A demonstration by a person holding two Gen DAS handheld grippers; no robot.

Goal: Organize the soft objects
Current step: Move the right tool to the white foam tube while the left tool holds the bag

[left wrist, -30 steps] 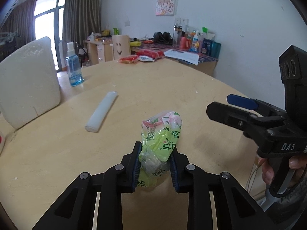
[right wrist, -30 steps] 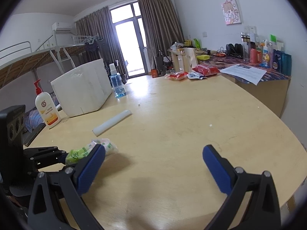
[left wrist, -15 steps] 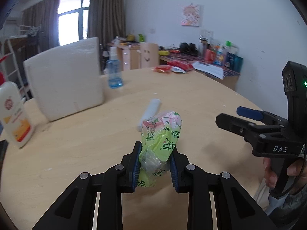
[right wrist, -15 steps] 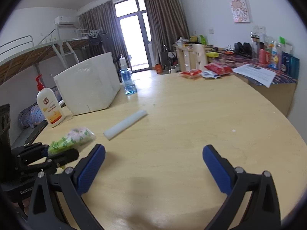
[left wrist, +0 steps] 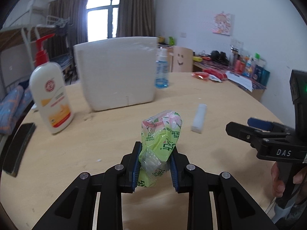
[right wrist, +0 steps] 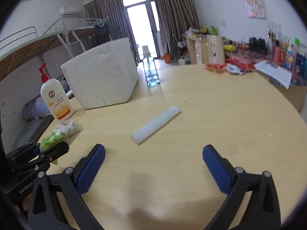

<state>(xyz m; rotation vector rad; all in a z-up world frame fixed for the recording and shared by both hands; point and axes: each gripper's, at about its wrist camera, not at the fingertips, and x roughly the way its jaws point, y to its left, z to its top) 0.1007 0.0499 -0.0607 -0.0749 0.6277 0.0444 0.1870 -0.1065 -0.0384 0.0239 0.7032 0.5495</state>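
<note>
Left hand-held gripper (left wrist: 154, 169): pads pinch green packet (left wrist: 160, 143) at lower half, held upright clear of counter (left wrist: 76, 143), likely for carrying toward foam box (left wrist: 117, 72). Right hand-held gripper (right wrist: 153, 164): jaws spread, empty, aimed at white foam strip (right wrist: 156, 124) lying flat mid-counter, probably next pick. Beyond: box beside lotion bottle (left wrist: 50, 95), likely the bin for soft items; spray bottle (left wrist: 161, 71) just behind.
</note>
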